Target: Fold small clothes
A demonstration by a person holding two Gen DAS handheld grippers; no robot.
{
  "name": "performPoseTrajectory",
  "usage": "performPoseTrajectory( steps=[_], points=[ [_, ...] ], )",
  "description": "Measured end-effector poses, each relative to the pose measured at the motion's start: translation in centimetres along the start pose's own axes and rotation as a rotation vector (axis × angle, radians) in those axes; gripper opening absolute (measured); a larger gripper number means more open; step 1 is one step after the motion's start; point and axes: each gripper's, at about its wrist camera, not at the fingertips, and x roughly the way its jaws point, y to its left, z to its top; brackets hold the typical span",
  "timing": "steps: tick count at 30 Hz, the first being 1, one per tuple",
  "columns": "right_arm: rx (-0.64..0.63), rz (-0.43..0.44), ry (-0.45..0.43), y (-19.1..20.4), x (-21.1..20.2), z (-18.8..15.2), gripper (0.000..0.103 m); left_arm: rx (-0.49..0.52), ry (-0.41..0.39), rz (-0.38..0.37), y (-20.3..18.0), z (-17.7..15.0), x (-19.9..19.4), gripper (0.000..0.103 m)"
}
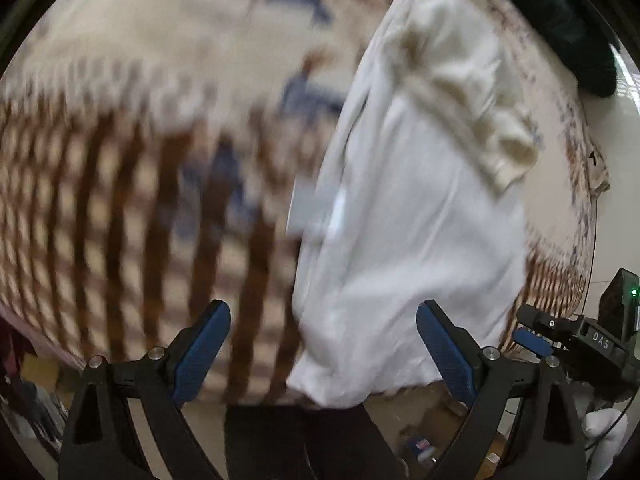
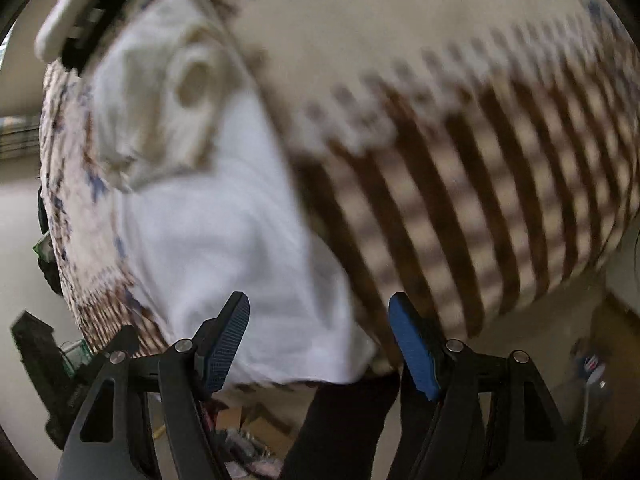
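Observation:
A white garment (image 1: 404, 216) lies crumpled on a table covered with a cream cloth with brown stripes (image 1: 132, 184); its near edge hangs over the table's front edge. A cream ribbed cuff or sock (image 1: 476, 92) lies on its far part. My left gripper (image 1: 324, 344) is open and empty, just before the garment's near edge. In the right wrist view the same garment (image 2: 224, 232) fills the left half, with the cream piece (image 2: 180, 92) on it. My right gripper (image 2: 320, 340) is open and empty over the garment's near corner. Both views are blurred.
The right gripper's body (image 1: 580, 340) shows at the left view's right edge. A dark green cloth (image 1: 560, 20) lies at the table's far right. A white and black object (image 2: 84, 12) sits at the far left. Dark trousers (image 1: 304, 444) and floor clutter (image 2: 256, 432) are below the table edge.

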Motion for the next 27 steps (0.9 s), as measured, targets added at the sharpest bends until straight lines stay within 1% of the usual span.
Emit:
performPoseTrajectory(
  steps=[1, 2, 3, 5, 6, 7, 8, 9, 10, 11, 12, 13, 15, 17, 20, 21, 24, 26, 27],
  points=[
    [0.005, 0.019, 0.013, -0.9, 0.8, -0.4, 0.074, -0.015, 0.019, -0.022, 0.3, -0.7, 1.2, 0.095],
    [0.016, 0.038, 0.023, -1.7, 1.5, -0.7, 0.074, -0.022, 0.029, -0.028, 0.4, -1.1, 2.0, 0.095],
    [0.027, 0.07, 0.033, -2.4, 2.3, -1.1, 0.074, -0.027, 0.025, -0.018, 0.4, -1.7, 2.9, 0.095],
    [0.045, 0.117, 0.042, -3.2, 3.5, -1.4, 0.074, -0.006, 0.008, -0.004, 0.1, -2.2, 3.7, 0.095],
    [0.045, 0.131, 0.047, -3.4, 4.0, -1.5, 0.074, 0.014, -0.016, 0.001, -0.3, -2.4, 3.9, 0.094],
    [0.044, 0.152, 0.051, -3.5, 4.6, -1.6, 0.074, 0.031, -0.039, 0.007, -0.7, -2.7, 3.8, 0.088],
    [0.047, 0.162, 0.05, -3.7, 4.9, -1.8, 0.07, 0.035, -0.052, 0.015, -1.0, -3.0, 3.7, 0.082],
    [0.043, 0.166, 0.046, -3.8, 5.1, -1.9, 0.058, 0.039, -0.067, 0.0, -1.4, -3.3, 3.6, 0.06],
    [0.034, 0.161, 0.044, -3.7, 5.2, -2.1, 0.047, 0.046, -0.077, -0.009, -1.8, -3.7, 3.5, 0.023],
    [0.024, 0.159, 0.043, -3.7, 5.2, -2.3, 0.026, 0.055, -0.08, -0.022, -2.2, -4.0, 3.5, 0.015],
    [0.019, 0.17, 0.045, -3.6, 5.2, -2.6, 0.013, 0.068, -0.084, -0.026, -2.7, -4.4, 3.4, 0.012],
    [0.015, 0.182, 0.039, -3.5, 5.0, -2.9, 0.011, 0.081, -0.102, -0.033, -3.2, -4.8, 3.1, 0.008],
    [0.008, 0.191, 0.025, -2.9, 4.3, -3.4, 0.009, 0.081, -0.115, -0.06, -3.9, -5.1, 2.6, 0.008],
    [0.002, 0.222, 0.018, -2.5, 2.9, -3.7, 0.009, 0.052, -0.125, -0.1, -3.6, -4.9, 1.4, 0.007],
    [-0.022, 0.268, -0.002, -1.4, 0.4, -3.8, 0.008, 0.001, -0.167, -0.175, -3.6, -3.4, -1.7, 0.007],
    [-0.028, 0.283, -0.01, -1.1, -0.5, -3.7, 0.008, -0.014, -0.195, -0.208, -4.0, -2.5, -3.3, 0.007],
    [-0.06, 0.349, -0.055, 0.9, -4.0, -2.4, 0.008, -0.033, -0.254, -0.266, -4.8, -0.1, -6.4, 0.007],
    [-0.079, 0.387, -0.093, 2.6, -5.8, -1.1, 0.008, -0.031, -0.291, -0.3, -5.4, 2.4, -8.3, 0.007],
    [-0.083, 0.398, -0.108, 3.4, -6.5, -0.2, 0.008, -0.035, -0.309, -0.324, -6.1, 4.6, -9.1, 0.007]
  ],
)
